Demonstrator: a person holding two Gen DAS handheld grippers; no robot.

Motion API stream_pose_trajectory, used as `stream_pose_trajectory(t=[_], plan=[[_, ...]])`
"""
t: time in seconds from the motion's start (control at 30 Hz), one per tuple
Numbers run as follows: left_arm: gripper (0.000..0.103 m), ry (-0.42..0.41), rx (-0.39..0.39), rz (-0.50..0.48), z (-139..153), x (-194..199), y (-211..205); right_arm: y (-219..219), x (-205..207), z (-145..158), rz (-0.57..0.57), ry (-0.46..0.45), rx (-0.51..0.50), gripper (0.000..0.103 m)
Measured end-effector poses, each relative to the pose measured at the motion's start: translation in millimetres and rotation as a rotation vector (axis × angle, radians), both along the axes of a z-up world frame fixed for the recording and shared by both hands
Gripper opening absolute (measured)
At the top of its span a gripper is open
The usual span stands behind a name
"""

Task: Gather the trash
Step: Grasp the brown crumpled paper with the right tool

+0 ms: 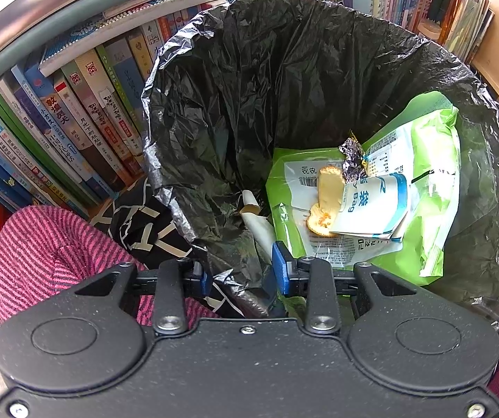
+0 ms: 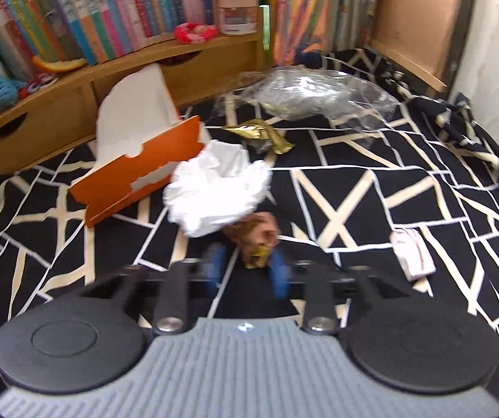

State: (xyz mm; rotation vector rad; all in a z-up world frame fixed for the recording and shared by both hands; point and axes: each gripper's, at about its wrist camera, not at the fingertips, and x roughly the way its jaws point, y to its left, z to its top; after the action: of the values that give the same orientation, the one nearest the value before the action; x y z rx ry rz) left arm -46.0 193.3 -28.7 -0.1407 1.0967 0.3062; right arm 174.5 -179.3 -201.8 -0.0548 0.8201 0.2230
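Observation:
In the left wrist view, a bin lined with a black bag holds a green and white package, orange peel and a crumpled foil wrapper. My left gripper is shut on the near rim of the black liner. In the blurred right wrist view, my right gripper points down at a black patterned cloth, its blue pads close around a crumpled brown wrapper. Just beyond the wrapper lies a crumpled white tissue.
On the cloth lie a gold wrapper, a clear plastic bag, an orange tissue box and a small white packet. A wooden shelf with books stands behind. Beside the bin are books and pink striped fabric.

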Motion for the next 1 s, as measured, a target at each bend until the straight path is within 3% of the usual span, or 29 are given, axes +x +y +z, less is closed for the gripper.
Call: stream_pose_trajectory(t=[0.17, 0.3, 0.37, 0.43, 0.5, 0.67, 0.8, 1.0], plan=[[0.031, -0.002, 0.0, -0.001, 0, 0, 0, -14, 2, 8, -0.098, 0.008, 0.079, 0.012], [0.031, -0.002, -0.001, -0.001, 0, 0, 0, -11, 1, 13, -0.088, -0.007, 0.068, 0.012], [0.031, -0.001, -0.001, -0.001, 0, 0, 0, -7, 3, 11, -0.065, -0.001, 0.04, 0.033], [0.031, 0.001, -0.001, -0.003, 0, 0, 0, -5, 9, 7, -0.038, 0.002, 0.022, 0.076], [0.031, 0.003, -0.002, -0.002, 0, 0, 0, -7, 12, 4, -0.028, -0.003, 0.025, 0.08], [0.031, 0.006, 0.005, -0.001, 0, 0, -1, -12, 18, -1, -0.055, 0.021, 0.052, 0.077], [0.031, 0.006, 0.007, 0.0, 0, 0, 0, -9, 18, -2, -0.044, 0.041, 0.053, 0.031], [0.031, 0.002, 0.011, 0.0, 0, -1, 0, -4, 12, 7, -0.026, 0.022, 0.05, 0.02]])
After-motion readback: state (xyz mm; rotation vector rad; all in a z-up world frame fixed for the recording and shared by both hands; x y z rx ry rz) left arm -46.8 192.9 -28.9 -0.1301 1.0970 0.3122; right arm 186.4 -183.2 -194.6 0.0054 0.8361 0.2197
